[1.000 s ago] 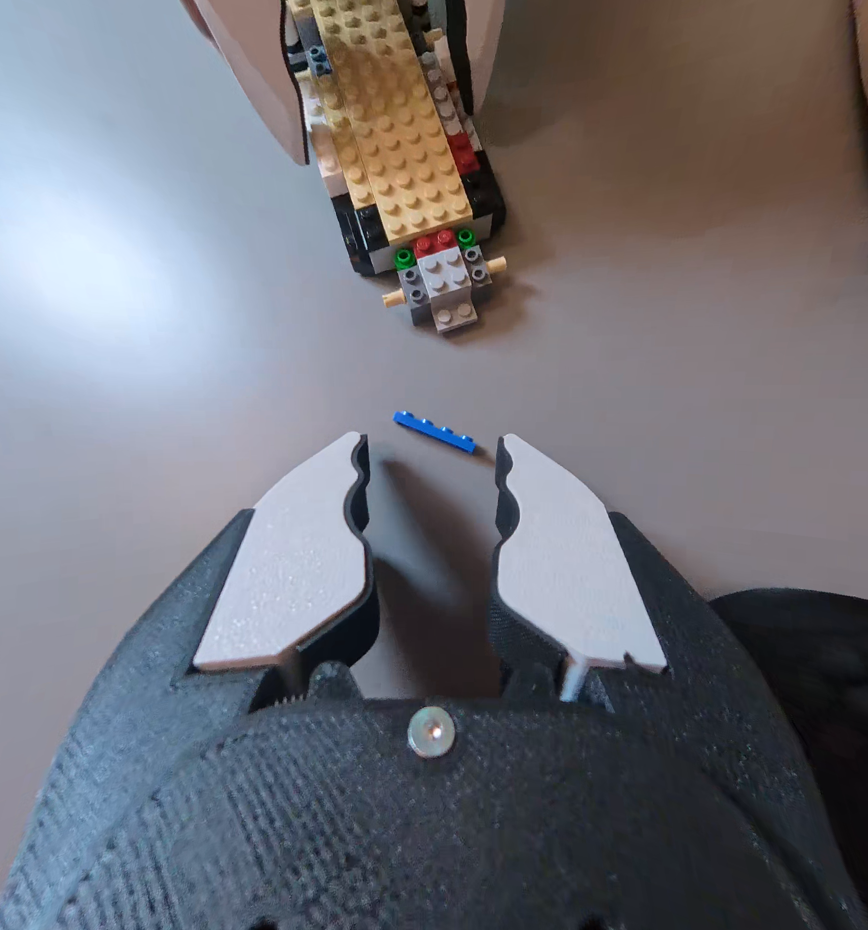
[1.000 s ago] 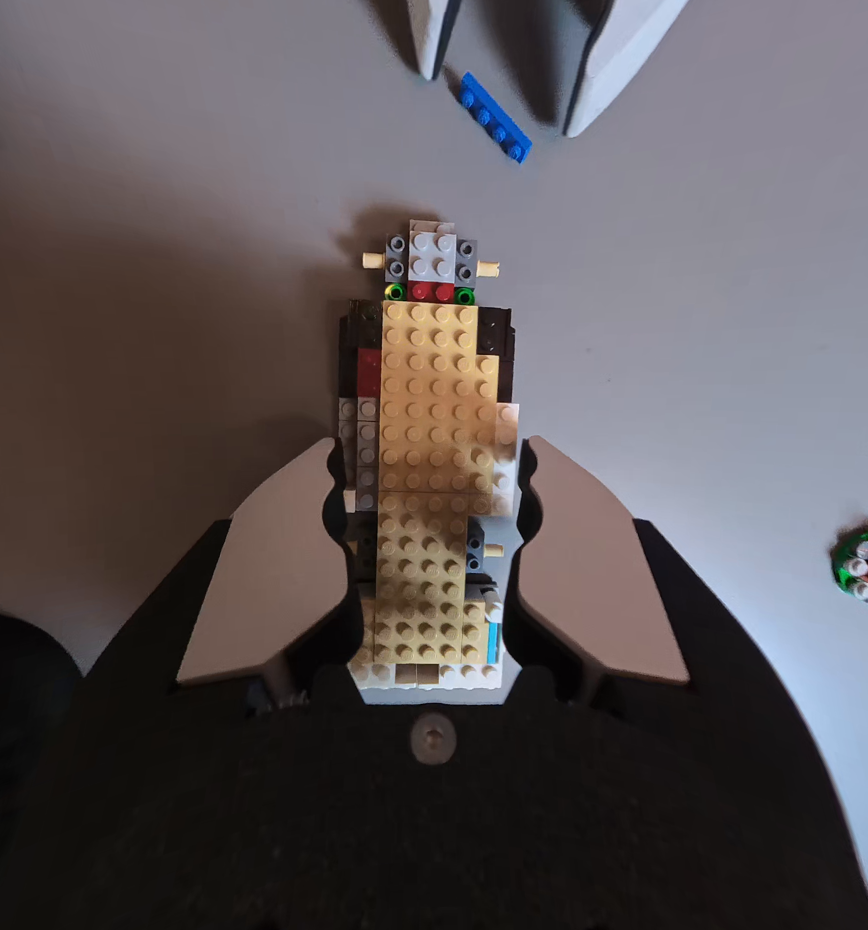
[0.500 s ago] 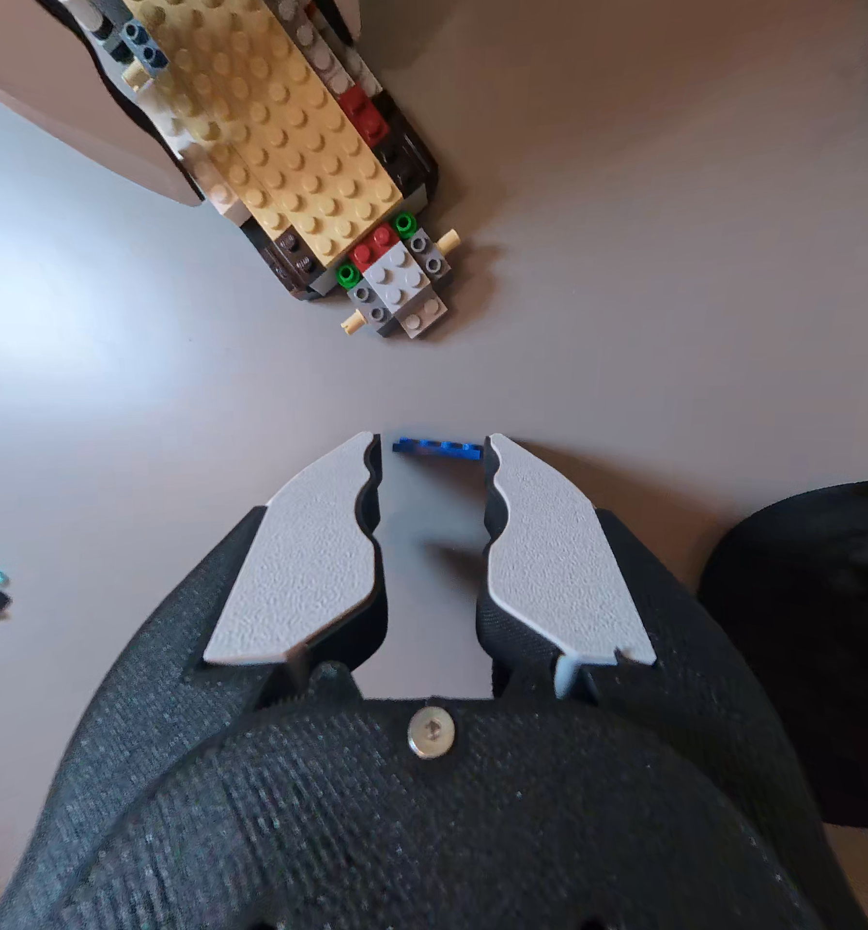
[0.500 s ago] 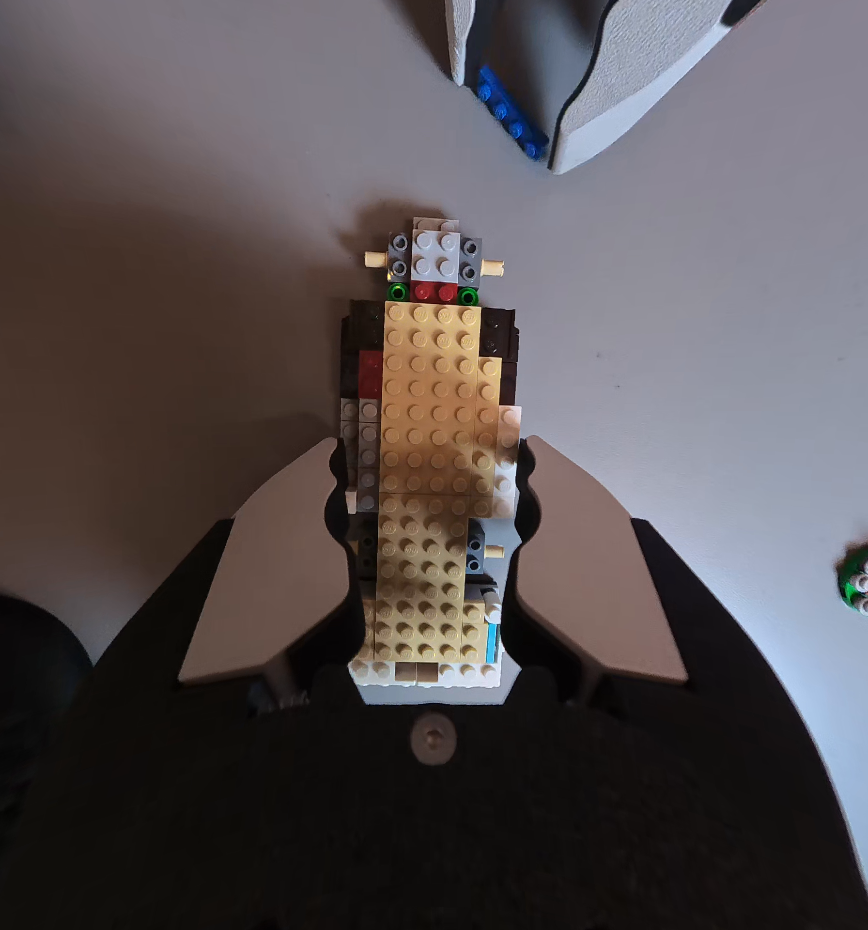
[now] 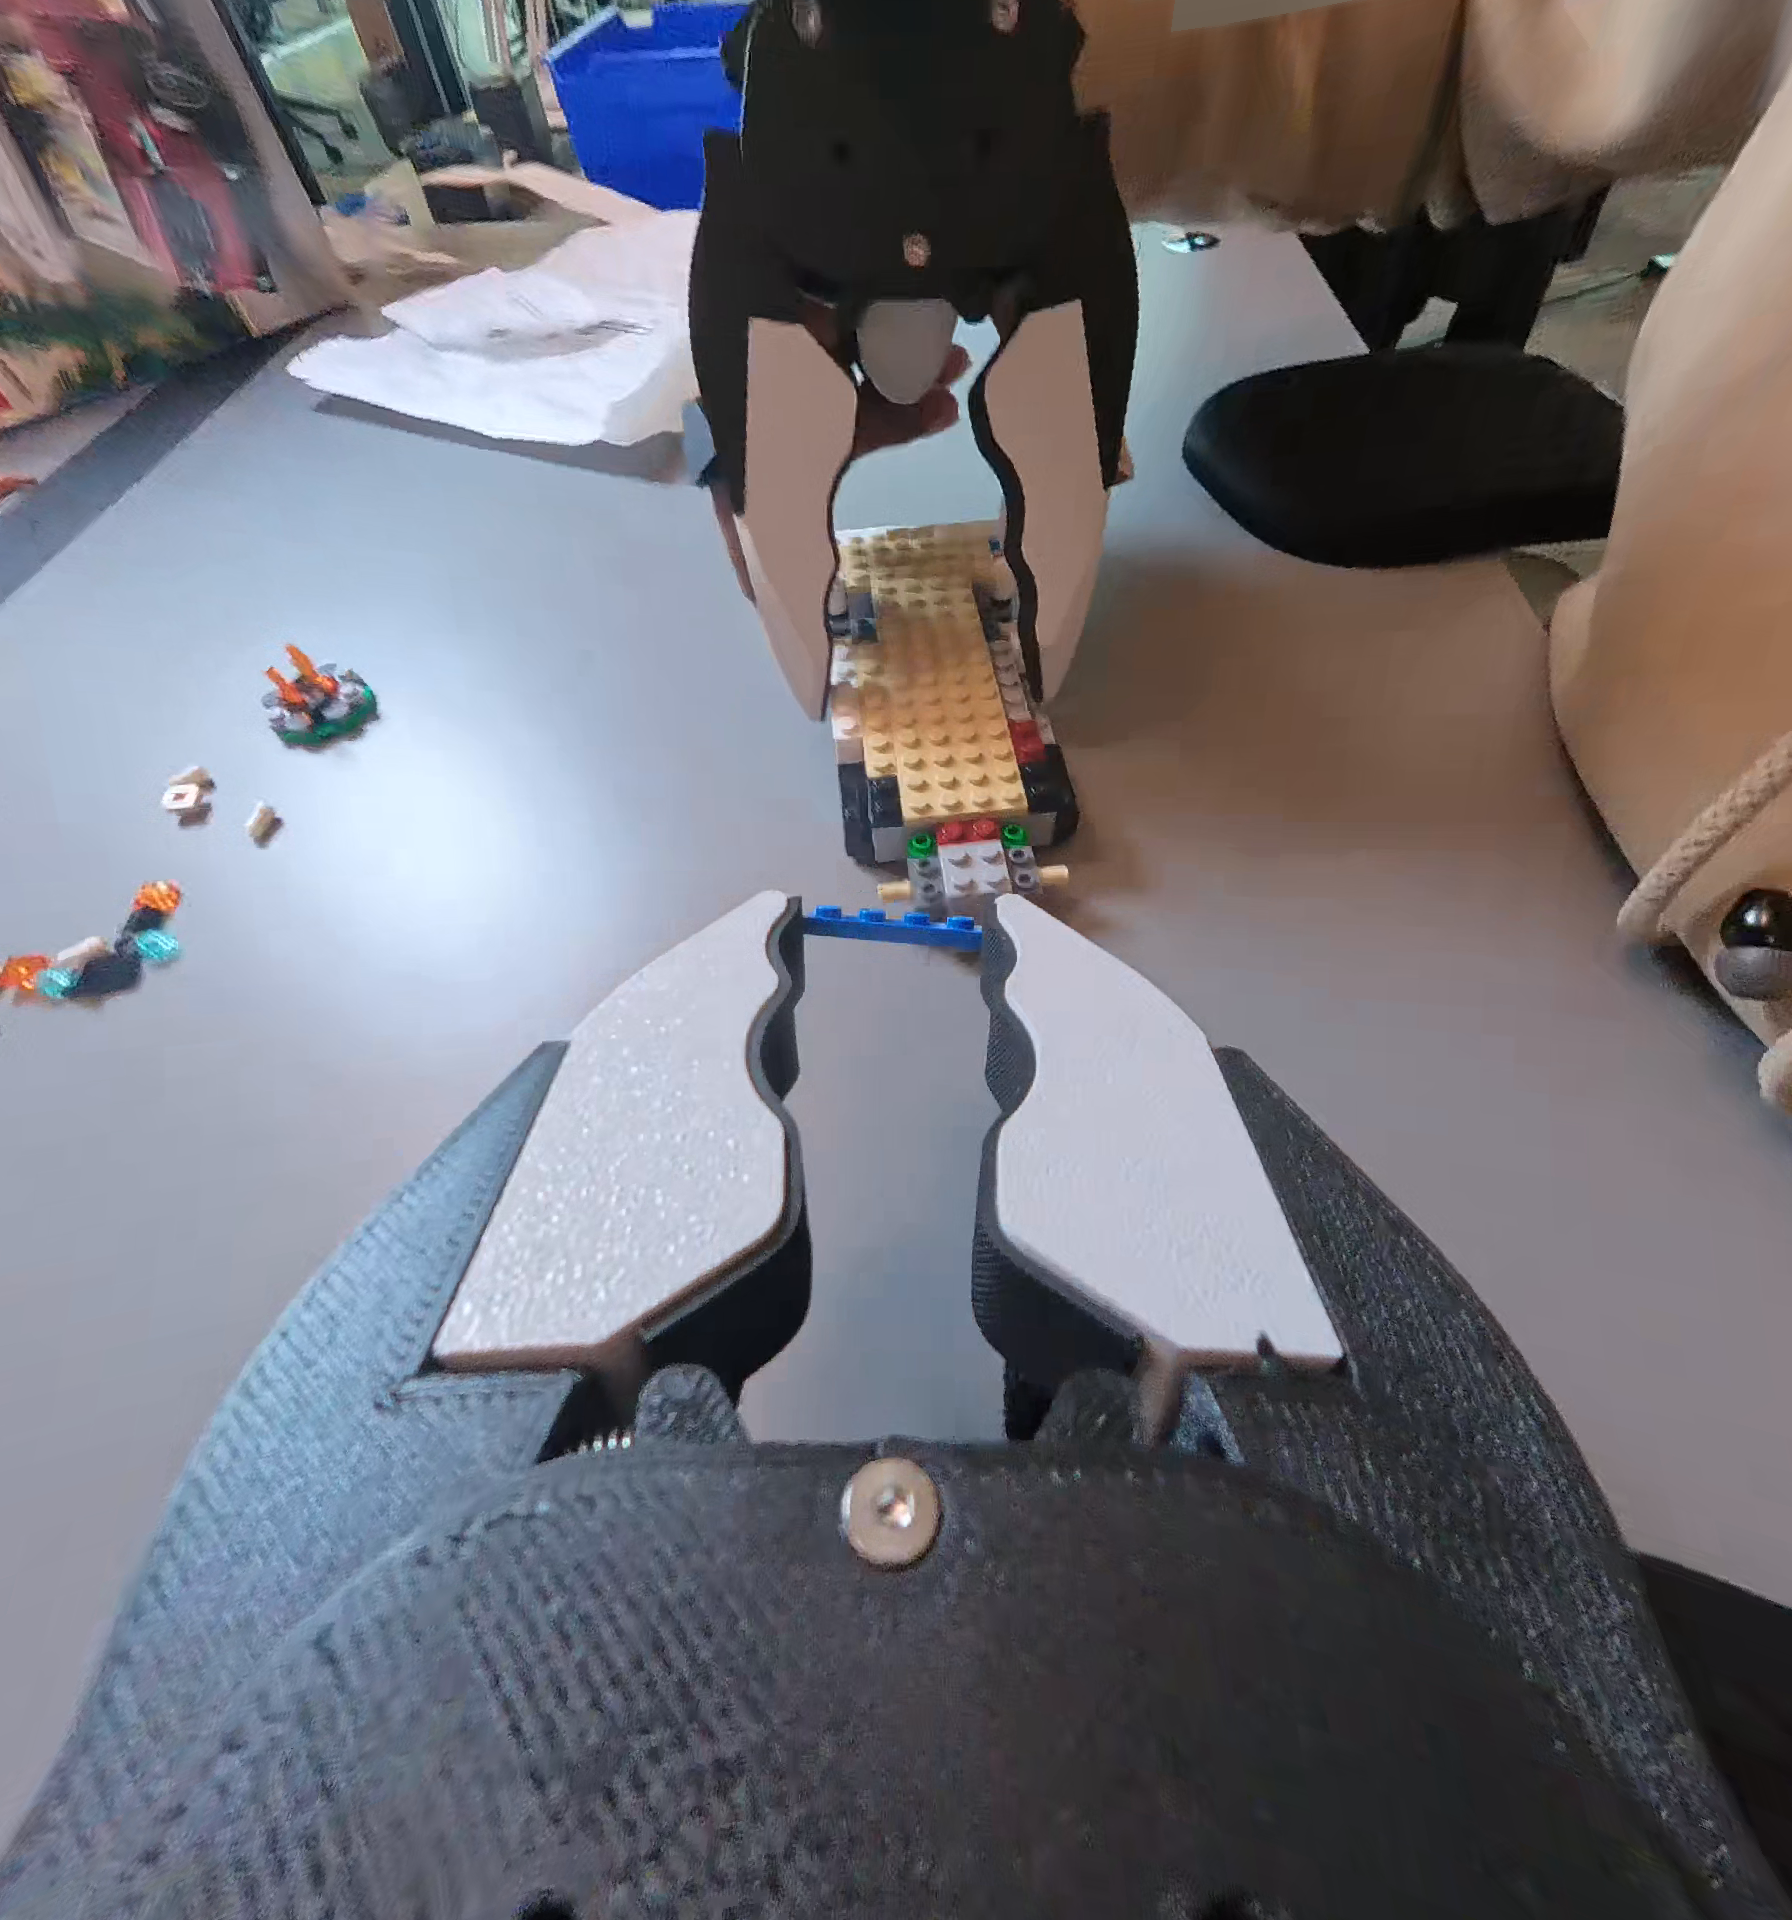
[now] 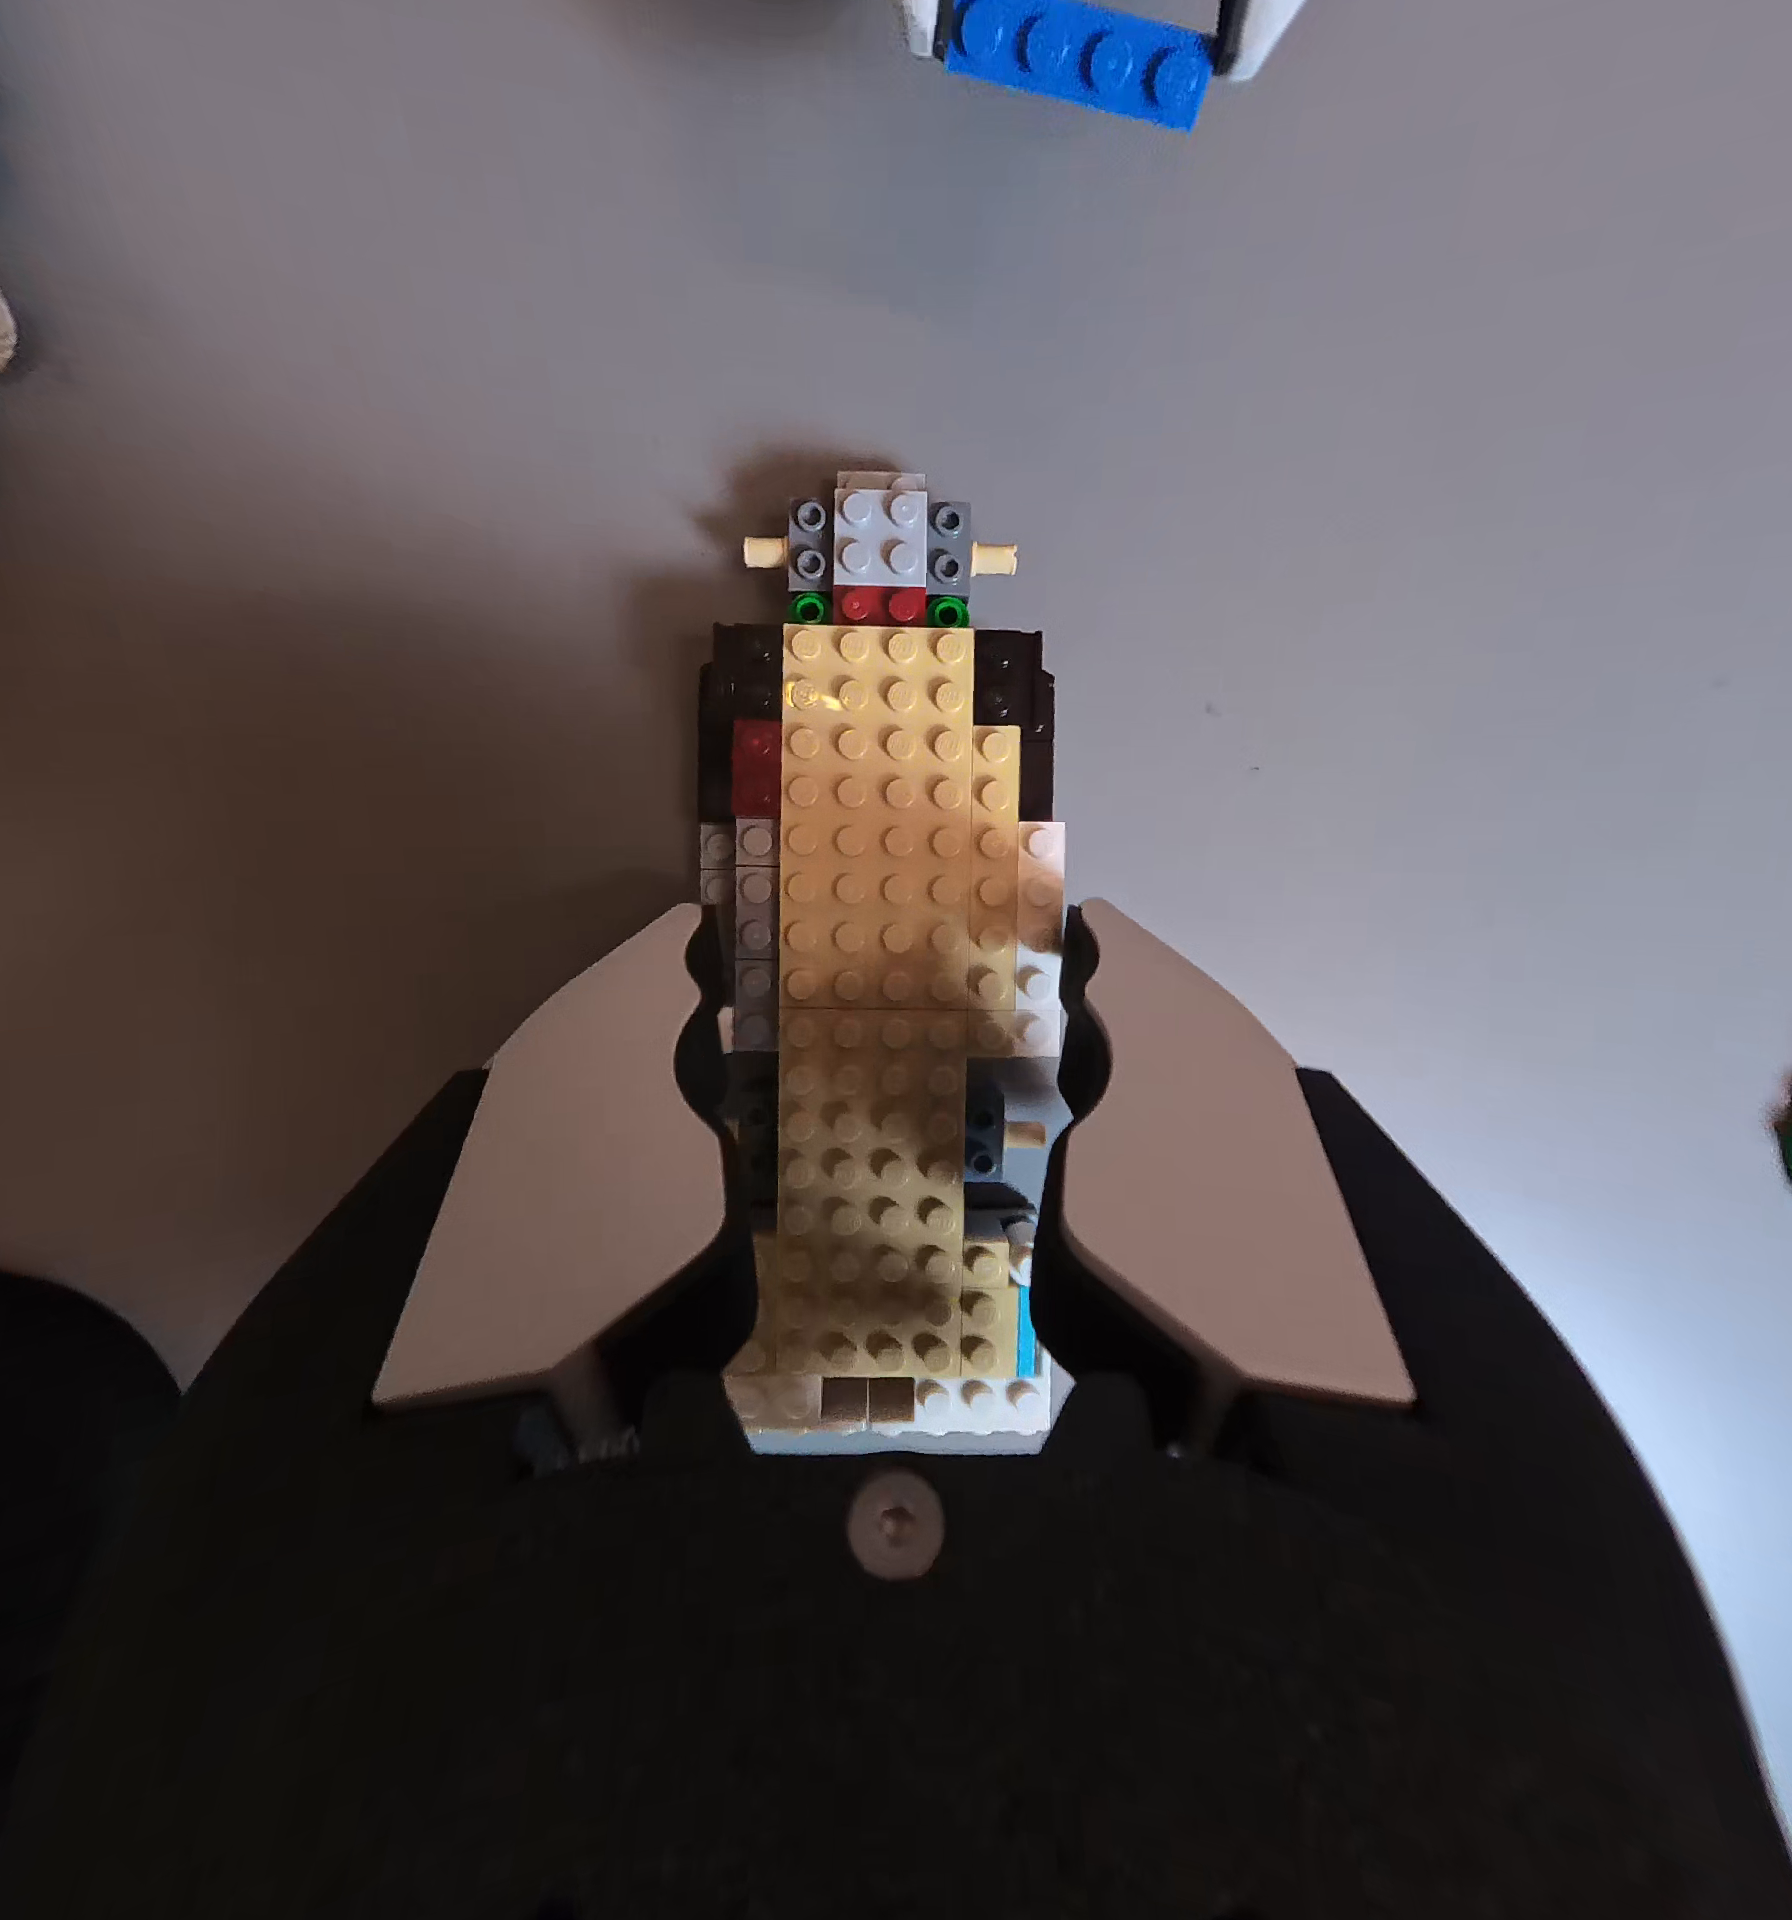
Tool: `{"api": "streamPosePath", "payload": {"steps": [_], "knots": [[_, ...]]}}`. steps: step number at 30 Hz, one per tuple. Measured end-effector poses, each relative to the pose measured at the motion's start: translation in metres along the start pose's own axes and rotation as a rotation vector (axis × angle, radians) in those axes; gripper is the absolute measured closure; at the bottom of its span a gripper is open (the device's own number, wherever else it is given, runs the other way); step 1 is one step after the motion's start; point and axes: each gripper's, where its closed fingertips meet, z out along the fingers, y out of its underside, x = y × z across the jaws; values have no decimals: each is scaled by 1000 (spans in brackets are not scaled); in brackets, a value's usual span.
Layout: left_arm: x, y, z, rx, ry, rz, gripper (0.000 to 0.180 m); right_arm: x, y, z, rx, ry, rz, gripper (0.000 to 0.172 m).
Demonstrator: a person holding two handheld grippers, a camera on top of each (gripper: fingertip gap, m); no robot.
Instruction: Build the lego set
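The left tool [image 5: 892, 925] is clamped end to end on a thin blue four-stud plate [image 5: 894, 928], one fingertip [image 5: 757, 935] against each short end, so the strip bridges the jaws crosswise with its studs up. Held by the ends like that, its whole length is free above and below. In the right wrist view the same blue plate [image 6: 1079, 62] shows at the far edge, pinched between two pale tips, and it appears to ride just clear of the grey bench [image 5: 456, 644], though I cannot be sure of the gap beneath. Just beyond it, near but not touching as far as I can tell, is the grey nose of the long brick model [image 5: 939, 727], with two small tan pegs sticking out sideways and green and red studs behind. The model lies flat on the bench, tan studded deck up, pointing straight at the left tool. The right tool [image 6: 881, 925] straddles the model's far half from above, a finger [image 6: 1162, 1039] along each long side and close against the bricks, and it looks like a bracing grip that keeps the build from sliding; the left-hand pad sits in shadow, so full contact there is my reading. Off to the left lie loose bits: a green round piece with orange flames [image 5: 318, 698], small tan pieces [image 5: 187, 798] and a cluster of orange, teal and black parts [image 5: 92, 961]. White papers [image 5: 497, 353] lie far left, and a black chair seat [image 5: 1401, 447] far right.
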Motion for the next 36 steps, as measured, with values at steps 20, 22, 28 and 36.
{"api": "streamPosePath", "payload": {"steps": [20, 22, 28, 36], "knots": [[23, 55, 4, -384, 41, 54, 145, -16, -92, 23, 156, -90, -131, 138], [21, 55, 3, -383, 31, 58, 143, -16, -99, 30, 154, -109, -152, 140], [22, 57, 1, -378, 52, 50, 140, -16, -107, 53, 99, -171, -186, 138], [21, 58, -1, -372, 59, 44, 139, -15, -103, 67, -4, -217, -244, 134]]}}
